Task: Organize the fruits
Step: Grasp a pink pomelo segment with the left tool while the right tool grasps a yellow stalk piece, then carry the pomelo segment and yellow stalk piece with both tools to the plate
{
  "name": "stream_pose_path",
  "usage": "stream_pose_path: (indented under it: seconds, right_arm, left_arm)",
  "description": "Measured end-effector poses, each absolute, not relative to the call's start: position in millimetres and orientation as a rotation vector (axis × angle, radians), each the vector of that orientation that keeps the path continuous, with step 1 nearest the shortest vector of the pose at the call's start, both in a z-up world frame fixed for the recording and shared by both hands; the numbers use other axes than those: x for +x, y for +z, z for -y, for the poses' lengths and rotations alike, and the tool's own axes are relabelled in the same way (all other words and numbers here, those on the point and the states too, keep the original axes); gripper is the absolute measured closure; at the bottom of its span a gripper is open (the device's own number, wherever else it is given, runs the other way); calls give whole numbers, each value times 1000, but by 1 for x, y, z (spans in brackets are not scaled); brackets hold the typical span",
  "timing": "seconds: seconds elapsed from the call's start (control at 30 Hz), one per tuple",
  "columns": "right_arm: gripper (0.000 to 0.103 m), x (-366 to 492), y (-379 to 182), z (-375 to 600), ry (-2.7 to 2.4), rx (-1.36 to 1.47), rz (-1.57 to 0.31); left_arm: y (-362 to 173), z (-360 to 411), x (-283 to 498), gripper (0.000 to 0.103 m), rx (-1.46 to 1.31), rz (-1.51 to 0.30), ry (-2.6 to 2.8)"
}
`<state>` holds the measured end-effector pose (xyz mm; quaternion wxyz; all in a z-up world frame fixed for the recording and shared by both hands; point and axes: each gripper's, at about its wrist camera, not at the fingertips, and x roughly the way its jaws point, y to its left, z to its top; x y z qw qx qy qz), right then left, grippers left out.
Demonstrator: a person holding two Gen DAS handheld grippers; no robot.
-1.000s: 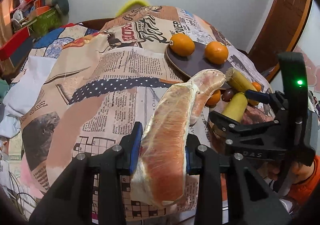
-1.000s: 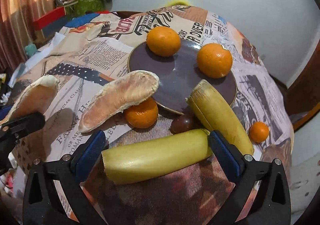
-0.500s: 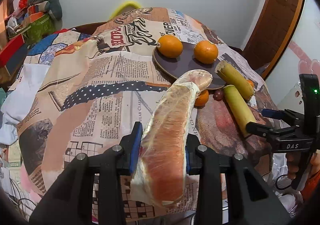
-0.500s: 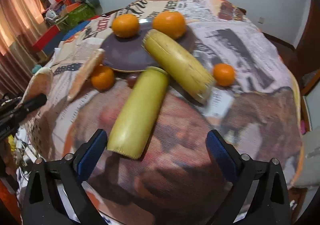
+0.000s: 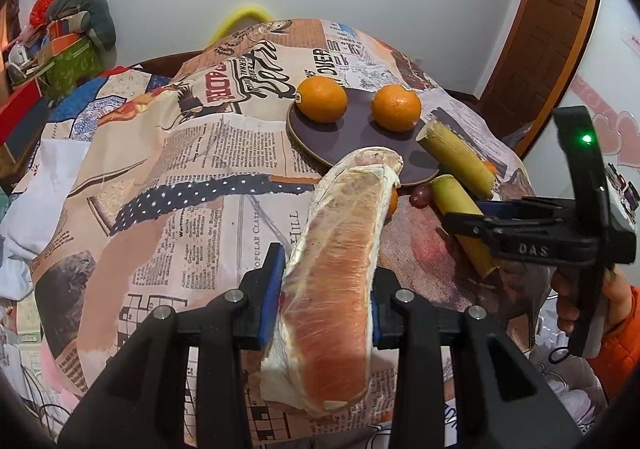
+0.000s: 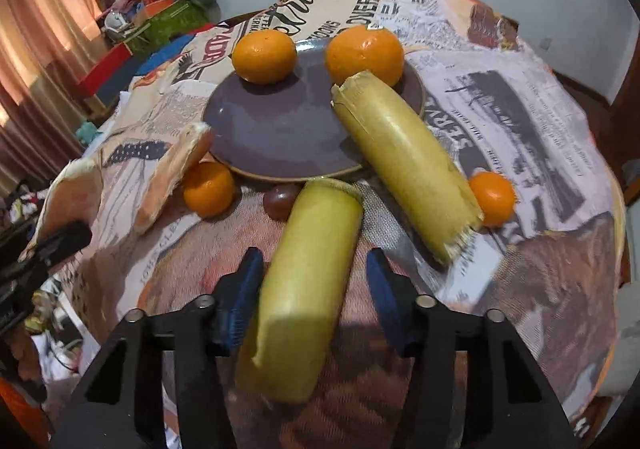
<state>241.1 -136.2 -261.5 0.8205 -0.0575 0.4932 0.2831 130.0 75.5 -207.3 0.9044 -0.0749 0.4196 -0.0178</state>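
Note:
My left gripper (image 5: pixel 322 289) is shut on a wrapped pomelo wedge (image 5: pixel 332 285) and holds it above the table's near side. My right gripper (image 6: pixel 310 281) is open, its jaws straddling a yellow-green cane piece (image 6: pixel 304 281) that lies on the cloth; a gap shows on the right side. A second cane piece (image 6: pixel 404 161) leans on the brown plate (image 6: pixel 276 133), which holds two oranges (image 6: pixel 264 55) (image 6: pixel 364 53). Another pomelo wedge (image 6: pixel 172 173) rests by the plate's left rim.
A small orange (image 6: pixel 208 189), a dark grape (image 6: pixel 280 199) and another small orange (image 6: pixel 492 197) lie on the newspaper-print tablecloth (image 5: pixel 200 177). Boxes and clutter (image 5: pixel 48 61) stand at the far left. A wooden door (image 5: pixel 548 33) is at the right.
My right gripper swung in over the near cane piece and narrowed around it. My left gripper kept hold of the pomelo wedge and stayed nearly still.

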Motion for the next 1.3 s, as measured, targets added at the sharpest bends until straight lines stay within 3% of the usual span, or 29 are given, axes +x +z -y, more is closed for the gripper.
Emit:
stream_pose_path:
  seconds: [0.37, 1.0, 1.3]
  right_arm:
    - [67, 232, -251, 145, 657, -90, -992]
    - [71, 242, -180, 155, 680, -39, -774]
    - [71, 266, -181, 138, 712, -60, -777]
  left_arm:
    - [-198, -73, 143, 68, -152, -845, -37]
    - [-159, -54, 190, 68, -112, -746, -75]
    - [-154, -59, 223, 68, -115, -723, -77]
